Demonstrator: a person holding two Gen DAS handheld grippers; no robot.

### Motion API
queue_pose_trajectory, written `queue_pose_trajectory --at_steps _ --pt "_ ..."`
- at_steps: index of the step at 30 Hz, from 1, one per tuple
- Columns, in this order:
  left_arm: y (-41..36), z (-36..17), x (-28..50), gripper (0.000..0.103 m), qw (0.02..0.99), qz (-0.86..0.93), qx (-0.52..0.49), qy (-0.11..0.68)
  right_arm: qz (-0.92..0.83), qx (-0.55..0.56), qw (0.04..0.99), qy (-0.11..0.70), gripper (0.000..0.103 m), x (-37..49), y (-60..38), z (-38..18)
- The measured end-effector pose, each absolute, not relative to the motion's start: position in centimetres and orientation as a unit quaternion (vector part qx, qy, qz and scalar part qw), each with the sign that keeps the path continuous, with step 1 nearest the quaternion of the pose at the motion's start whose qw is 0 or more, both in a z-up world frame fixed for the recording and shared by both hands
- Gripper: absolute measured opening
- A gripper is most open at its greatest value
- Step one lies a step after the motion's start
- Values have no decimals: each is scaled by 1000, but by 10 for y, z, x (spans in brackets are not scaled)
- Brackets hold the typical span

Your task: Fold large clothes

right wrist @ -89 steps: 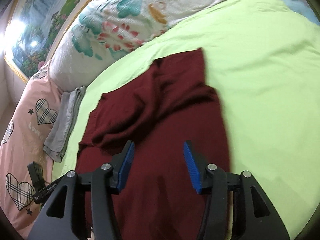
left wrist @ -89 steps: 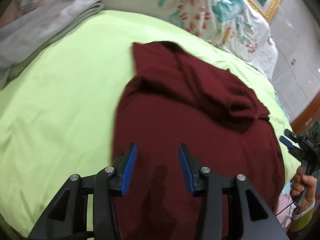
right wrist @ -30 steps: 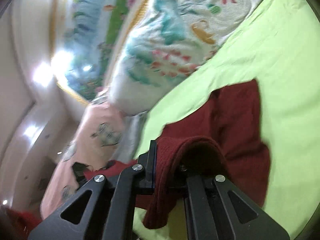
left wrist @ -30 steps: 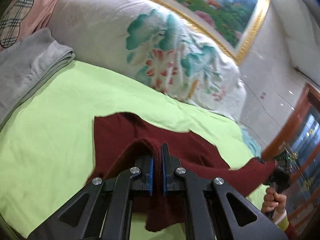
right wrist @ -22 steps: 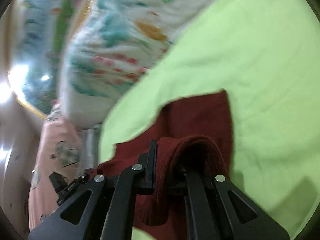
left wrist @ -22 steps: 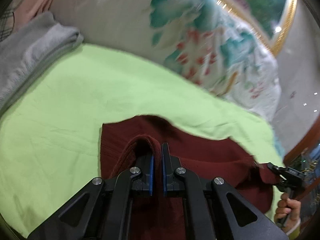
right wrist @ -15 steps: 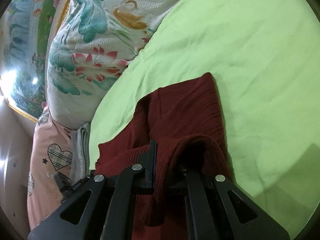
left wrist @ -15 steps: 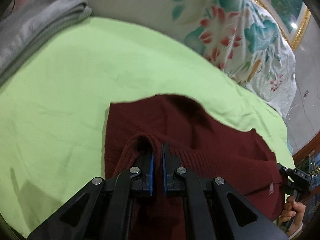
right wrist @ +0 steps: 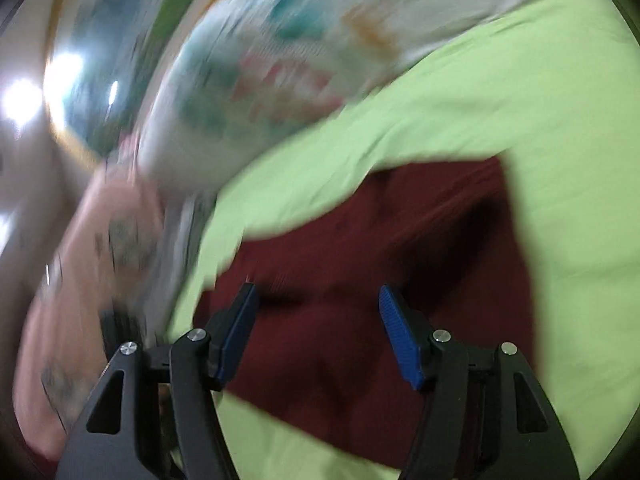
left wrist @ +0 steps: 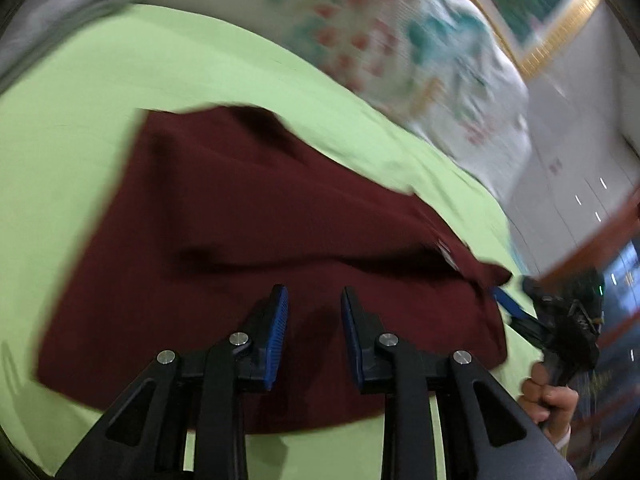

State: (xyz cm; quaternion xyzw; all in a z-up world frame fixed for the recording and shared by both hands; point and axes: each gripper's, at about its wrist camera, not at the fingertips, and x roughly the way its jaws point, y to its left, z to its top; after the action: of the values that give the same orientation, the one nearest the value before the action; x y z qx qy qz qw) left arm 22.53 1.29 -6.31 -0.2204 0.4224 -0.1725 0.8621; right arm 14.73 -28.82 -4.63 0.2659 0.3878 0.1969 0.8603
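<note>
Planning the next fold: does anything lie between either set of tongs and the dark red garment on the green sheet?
Nothing visible does. The left tongs and right tongs, both open, hang directly over the dark red garment, which lies alone on the green sheet.

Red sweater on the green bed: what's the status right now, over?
Both claws, left and right, just opened, nothing clamped. Red sweater folded over, lying on green sheet. Nothing in the way.
</note>
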Motion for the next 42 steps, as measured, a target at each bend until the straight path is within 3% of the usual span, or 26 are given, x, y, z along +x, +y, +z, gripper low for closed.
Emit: queue_pose_trajectory --at_steps 5,10,13,25,27,29,32,39,42 --pt "-10 -61 262 31 869 -155 -151 445 162 168 875 424 64 169 -262 -55" --pt "35 -61 307 31 878 -63 -190 435 47 255 884 389 64 195 -326 -62" --pt "62 -62 316 36 878 -28 -225 422 9 293 884 364 64 195 -349 -59" --pt "86 -55 207 38 876 -51 -271 396 103 289 888 341 64 137 -284 -41" --pt "85 -53 185 41 876 -58 -275 392 129 277 885 350 61 134 -266 -40" --pt "85 -52 167 42 874 -63 -284 390 145 266 882 361 38 133 -251 -42" --pt "91 -53 143 50 869 -64 -294 393 156 258 876 376 24 135 -232 -46" --pt "88 -78 123 62 849 -60 -317 419 163 227 874 397 22 134 -201 -50" --pt "84 -94 124 62 835 -57 -333 435 163 219 876 397 22 140 -193 -50"
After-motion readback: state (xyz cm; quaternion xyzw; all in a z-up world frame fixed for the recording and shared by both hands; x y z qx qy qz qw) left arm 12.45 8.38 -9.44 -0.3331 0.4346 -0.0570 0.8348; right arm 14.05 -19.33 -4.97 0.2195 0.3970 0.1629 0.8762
